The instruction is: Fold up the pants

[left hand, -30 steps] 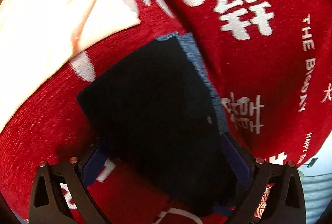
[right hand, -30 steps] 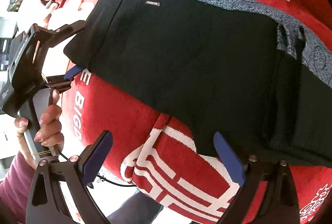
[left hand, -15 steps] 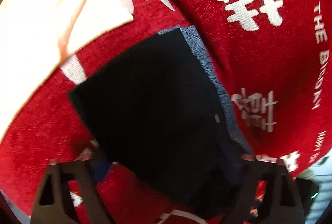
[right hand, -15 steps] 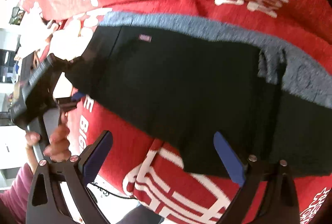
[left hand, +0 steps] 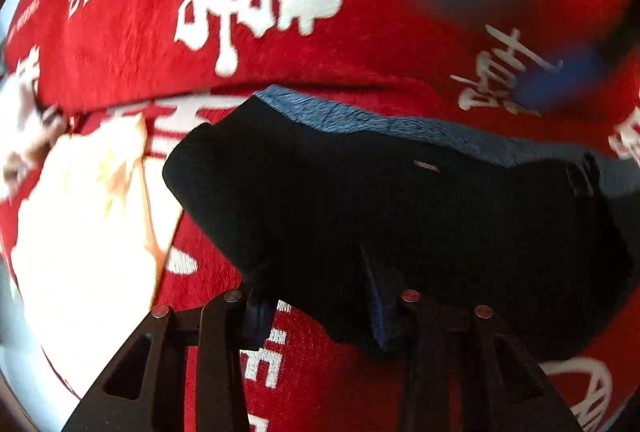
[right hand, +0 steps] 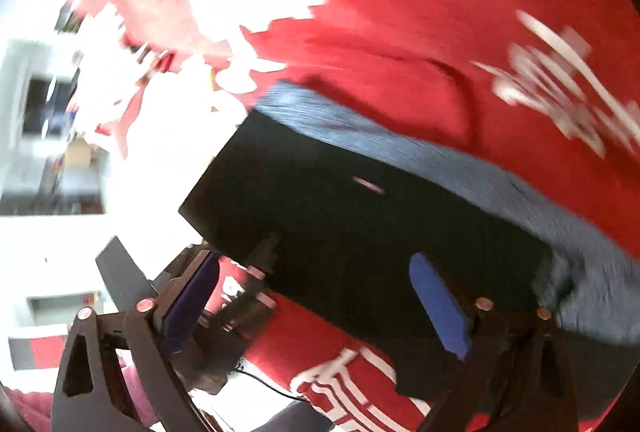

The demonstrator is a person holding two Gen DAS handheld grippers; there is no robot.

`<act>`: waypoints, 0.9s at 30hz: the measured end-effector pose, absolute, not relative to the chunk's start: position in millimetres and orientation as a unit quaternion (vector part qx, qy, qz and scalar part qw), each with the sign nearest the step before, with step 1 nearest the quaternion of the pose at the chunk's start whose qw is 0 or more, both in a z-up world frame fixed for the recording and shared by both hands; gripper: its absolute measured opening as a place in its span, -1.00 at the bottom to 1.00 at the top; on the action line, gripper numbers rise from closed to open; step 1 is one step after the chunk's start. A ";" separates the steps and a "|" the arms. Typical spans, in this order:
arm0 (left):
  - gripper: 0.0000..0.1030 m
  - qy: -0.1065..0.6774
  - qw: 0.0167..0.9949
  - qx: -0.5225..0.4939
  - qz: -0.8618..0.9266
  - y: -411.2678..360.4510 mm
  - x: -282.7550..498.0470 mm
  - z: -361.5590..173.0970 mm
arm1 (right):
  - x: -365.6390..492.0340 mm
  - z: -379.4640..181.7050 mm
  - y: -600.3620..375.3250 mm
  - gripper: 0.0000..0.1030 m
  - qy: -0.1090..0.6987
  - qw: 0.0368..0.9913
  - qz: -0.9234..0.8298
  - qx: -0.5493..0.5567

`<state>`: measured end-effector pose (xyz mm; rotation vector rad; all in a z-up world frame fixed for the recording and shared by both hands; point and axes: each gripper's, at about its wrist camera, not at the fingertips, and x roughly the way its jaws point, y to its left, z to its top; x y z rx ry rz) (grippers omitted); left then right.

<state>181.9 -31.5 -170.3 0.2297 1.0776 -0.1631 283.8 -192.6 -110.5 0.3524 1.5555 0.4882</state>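
Pants (left hand: 400,216): black, already folded into a flat block, grey-blue waistband (left hand: 384,124) along the far edge; lying on the red blanket (left hand: 360,44) with white characters.
Long axis: across both views, left to right, rising slightly toward the left end.
Left gripper (left hand: 316,296): at the near edge of the left end, jaws closing with black cloth between them; pads half buried in the fabric, firm pinch not certain yet.
Right gripper (right hand: 320,296): jaws wide, nothing held; right pad over the near edge, left pad off the cloth over the blanket.
Nearer hand: left, already on the edge; right just above it.
Cream cloth (left hand: 92,244): beside the left end, untouched.
Change from a second ago: left jaws were spread wide astride the end; view rolled, so the block now lies crosswise rather than running away.
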 end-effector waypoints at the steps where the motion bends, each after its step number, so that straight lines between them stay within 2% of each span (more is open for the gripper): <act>1: -0.24 0.510 0.849 0.113 -0.078 -34.8 183.9 -168.4 | 292.3 -108.9 -177.0 0.80 0.692 0.668 0.234 0.143; 8: -0.24 0.495 0.855 0.134 -0.079 -33.9 175.4 -164.8 | 330.8 -131.4 -68.7 0.81 0.740 0.598 0.304 0.055; 15: -0.24 0.494 0.855 0.139 -0.076 -34.9 171.6 -161.2 | 338.7 -178.5 -20.5 0.80 0.790 0.544 0.279 -0.053; 17: -0.24 0.501 0.852 0.128 -0.085 -35.2 172.8 -160.4 | 338.0 -185.2 -24.9 0.20 0.791 0.546 0.267 -0.071; 18: -0.24 0.497 0.853 0.130 -0.088 -38.1 172.1 -158.7 | 337.7 -185.4 -29.5 -0.44 0.790 0.546 0.270 -0.064; 19: -0.24 0.492 0.854 0.142 -0.091 -44.4 170.8 -154.6 | 338.0 -183.4 -37.3 -0.57 0.788 0.548 0.277 -0.042; 27: -0.24 0.464 0.865 0.143 -0.124 -83.2 164.6 -111.9 | 324.1 -139.5 -104.6 -0.63 0.743 0.594 0.304 0.058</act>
